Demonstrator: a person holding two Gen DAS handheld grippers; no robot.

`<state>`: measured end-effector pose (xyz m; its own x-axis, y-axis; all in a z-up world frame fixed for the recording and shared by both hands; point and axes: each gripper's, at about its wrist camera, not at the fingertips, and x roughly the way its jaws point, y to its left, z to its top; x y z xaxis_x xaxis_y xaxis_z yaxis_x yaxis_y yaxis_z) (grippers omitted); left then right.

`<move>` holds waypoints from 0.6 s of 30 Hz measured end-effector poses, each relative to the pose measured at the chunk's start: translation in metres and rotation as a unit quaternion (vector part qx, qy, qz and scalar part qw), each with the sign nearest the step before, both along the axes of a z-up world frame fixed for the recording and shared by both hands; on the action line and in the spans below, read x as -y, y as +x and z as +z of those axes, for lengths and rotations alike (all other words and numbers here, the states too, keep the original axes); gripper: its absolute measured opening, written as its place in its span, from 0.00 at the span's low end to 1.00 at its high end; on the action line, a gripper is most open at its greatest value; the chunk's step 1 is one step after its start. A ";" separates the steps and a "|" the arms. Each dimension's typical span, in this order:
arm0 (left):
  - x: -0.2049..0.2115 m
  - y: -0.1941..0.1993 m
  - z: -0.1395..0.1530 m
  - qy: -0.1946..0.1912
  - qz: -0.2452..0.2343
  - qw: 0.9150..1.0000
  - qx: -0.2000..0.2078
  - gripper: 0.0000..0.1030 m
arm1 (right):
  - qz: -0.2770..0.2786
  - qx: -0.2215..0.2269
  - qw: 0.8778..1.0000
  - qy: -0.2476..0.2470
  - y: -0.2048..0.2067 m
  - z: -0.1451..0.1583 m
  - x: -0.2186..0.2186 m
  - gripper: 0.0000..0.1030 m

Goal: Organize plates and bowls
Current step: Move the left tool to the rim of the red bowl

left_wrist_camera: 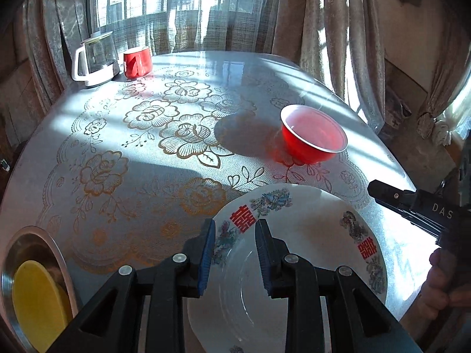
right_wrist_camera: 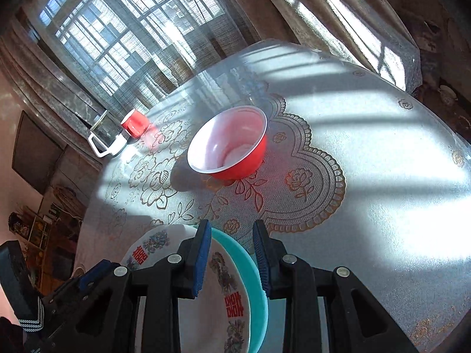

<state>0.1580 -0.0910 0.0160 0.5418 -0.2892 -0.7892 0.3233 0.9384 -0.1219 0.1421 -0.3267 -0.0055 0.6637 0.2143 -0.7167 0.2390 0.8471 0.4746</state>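
Red bowl (right_wrist_camera: 228, 144) upright on table (right_wrist_camera: 382, 161), well ahead of right gripper (right_wrist_camera: 232, 256), slightly left of its centre line; nearer right than left. Round, so no long axis. Right gripper apart, straddling rim of teal plate (right_wrist_camera: 250, 276) under white plate (left_wrist_camera: 309, 235); contact unclear. Left gripper (left_wrist_camera: 235, 253) apart over white plate, bowl ahead-right. Likely next: bowl onto the 2 stacked plates.

At the upper left of my left wrist view I see a glass kettle (left_wrist_camera: 95, 58) with a white handle; a red mug (left_wrist_camera: 137, 61) stands just beside it; the table (left_wrist_camera: 309, 88) wears a floral lace-patterned cloth; curtains (left_wrist_camera: 338, 29) hang behind.
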 end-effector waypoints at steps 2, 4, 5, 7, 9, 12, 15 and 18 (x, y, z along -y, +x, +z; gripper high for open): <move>0.004 0.002 0.002 0.002 0.000 1.000 0.007 0.28 | -0.002 -0.003 1.000 0.006 0.002 -0.003 0.004 0.28; 0.009 0.006 0.006 0.000 -0.009 1.000 0.011 0.28 | -0.006 -0.006 1.000 0.010 0.004 -0.006 0.009 0.29; 0.011 0.007 0.008 -0.004 -0.013 1.000 0.012 0.28 | -0.008 -0.007 1.000 0.014 0.005 -0.007 0.011 0.29; 0.018 0.012 0.011 -0.013 -0.021 1.000 0.014 0.28 | -0.012 -0.008 1.000 0.020 0.008 -0.008 0.017 0.28; 0.024 0.019 0.014 -0.016 -0.024 0.999 0.016 0.27 | -0.015 -0.008 1.000 0.021 0.013 -0.007 0.021 0.28; 0.034 0.034 0.019 -0.033 -0.027 0.999 0.008 0.24 | -0.011 -0.003 1.000 0.016 0.024 -0.002 0.025 0.28; 0.045 0.051 0.019 -0.055 -0.024 0.998 -0.009 0.24 | -0.016 -0.003 1.000 0.014 0.038 0.001 0.030 0.28; 0.054 0.069 0.015 -0.076 -0.016 0.997 -0.022 0.24 | -0.026 -0.007 0.999 0.016 0.053 0.002 0.038 0.28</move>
